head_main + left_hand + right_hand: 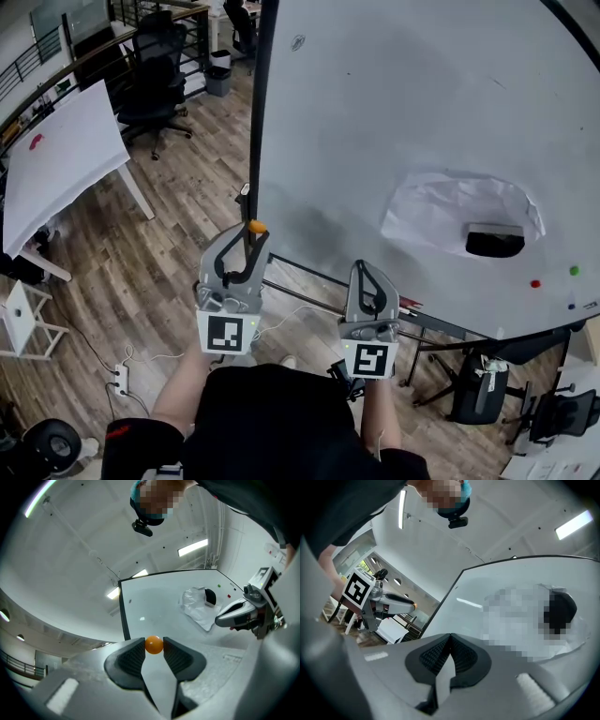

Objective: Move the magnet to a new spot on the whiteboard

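Two hand-held grippers: the left hand-held gripper [251, 230] and the right hand-held gripper [361, 267], each carrying one marker cube. One orange ball-shaped magnet [256, 226]. One large white whiteboard with a black frame [375, 122]. On it are one crumpled white sheet [441, 211], one black oval block [494, 241], one small red round magnet [535, 283] and one small green round magnet [574, 271]. Around it are one white desk [56, 159], one white power strip [121, 379] and three black office chairs [155, 89].
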Tool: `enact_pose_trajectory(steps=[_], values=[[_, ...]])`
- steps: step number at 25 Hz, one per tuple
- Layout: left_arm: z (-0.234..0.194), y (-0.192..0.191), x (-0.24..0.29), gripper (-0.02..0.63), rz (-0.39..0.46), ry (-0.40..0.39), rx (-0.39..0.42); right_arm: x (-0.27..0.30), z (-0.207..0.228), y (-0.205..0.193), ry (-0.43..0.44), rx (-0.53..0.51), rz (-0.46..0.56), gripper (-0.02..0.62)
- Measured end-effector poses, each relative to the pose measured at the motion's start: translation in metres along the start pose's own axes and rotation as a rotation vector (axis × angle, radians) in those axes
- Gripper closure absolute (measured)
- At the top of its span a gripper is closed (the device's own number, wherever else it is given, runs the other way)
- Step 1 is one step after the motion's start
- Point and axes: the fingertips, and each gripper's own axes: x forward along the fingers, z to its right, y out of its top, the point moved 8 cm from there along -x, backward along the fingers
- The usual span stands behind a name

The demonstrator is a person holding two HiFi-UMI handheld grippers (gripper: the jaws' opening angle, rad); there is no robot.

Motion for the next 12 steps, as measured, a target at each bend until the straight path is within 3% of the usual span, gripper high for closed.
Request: enact_pose_trajectory(steps=[12], values=[[0.011,-0.002,0.030,0.477,0.050,-0.064,-0.018,-0.007,0.017,-0.007,-0.066,-0.031,-0.036,0.594]])
